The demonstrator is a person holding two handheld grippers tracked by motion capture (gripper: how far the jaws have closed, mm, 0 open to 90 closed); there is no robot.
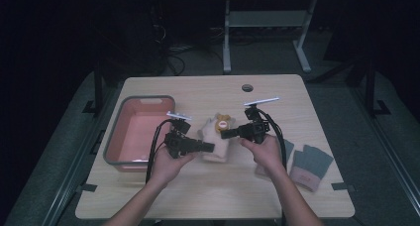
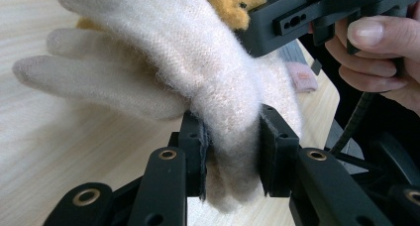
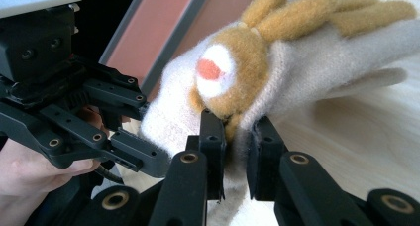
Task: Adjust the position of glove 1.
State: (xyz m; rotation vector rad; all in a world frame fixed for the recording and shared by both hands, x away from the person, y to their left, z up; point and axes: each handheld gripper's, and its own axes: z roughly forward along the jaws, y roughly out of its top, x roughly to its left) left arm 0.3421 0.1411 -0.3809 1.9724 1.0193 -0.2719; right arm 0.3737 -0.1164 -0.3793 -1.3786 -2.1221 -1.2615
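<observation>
A fluffy cream glove (image 1: 216,154) with an orange bear face (image 1: 224,121) on its back hangs between both grippers, just over the middle of the table. My left gripper (image 1: 210,147) comes in from the left. In the left gripper view the left gripper (image 2: 230,137) is shut on the glove (image 2: 198,62) near its cuff edge. My right gripper (image 1: 224,134) comes in from the right. In the right gripper view the right gripper (image 3: 236,132) is shut on the glove (image 3: 307,72) just below the bear face (image 3: 223,77). The cream fingers (image 2: 74,77) trail toward the tabletop.
A pink basin with a grey rim (image 1: 119,114) sits at the table's left, close behind the left hand. A pair of grey gloves with pink cuffs (image 1: 309,164) lies at the right front. A round cable hole (image 1: 247,87) is near the far edge.
</observation>
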